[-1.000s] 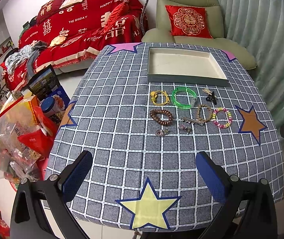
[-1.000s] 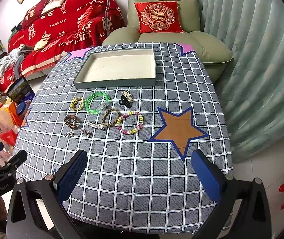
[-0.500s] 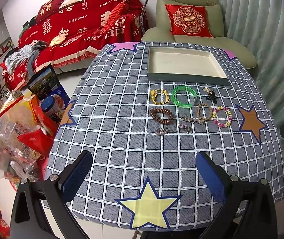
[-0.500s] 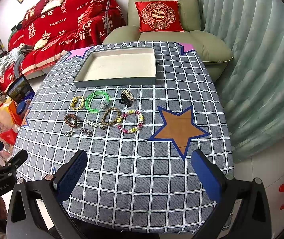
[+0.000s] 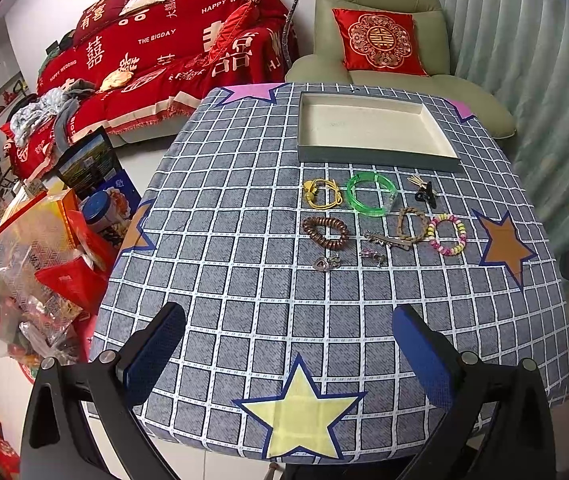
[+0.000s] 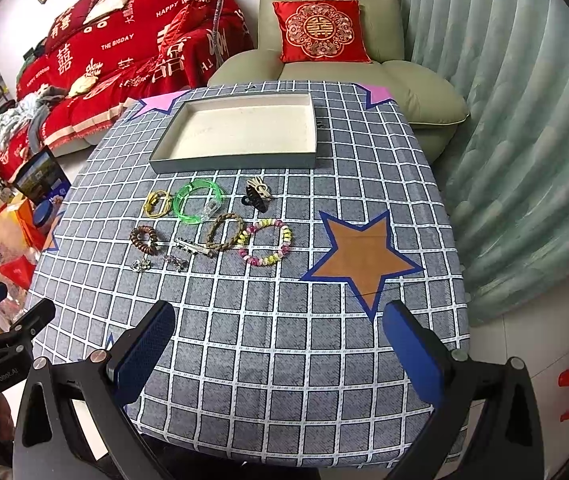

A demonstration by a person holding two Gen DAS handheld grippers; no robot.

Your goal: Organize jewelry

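Over the near edge of the checked table (image 5: 212, 216), the left gripper (image 5: 290, 356) hangs level, fingers spread wide, nothing between them. The right gripper (image 6: 280, 354) matches it, wide apart and empty. The jewelry (image 6: 212, 224) lies clustered mid-table, just in front of the shallow tray (image 6: 240, 162). The small silver pieces (image 5: 326, 263) are too tiny to identify.
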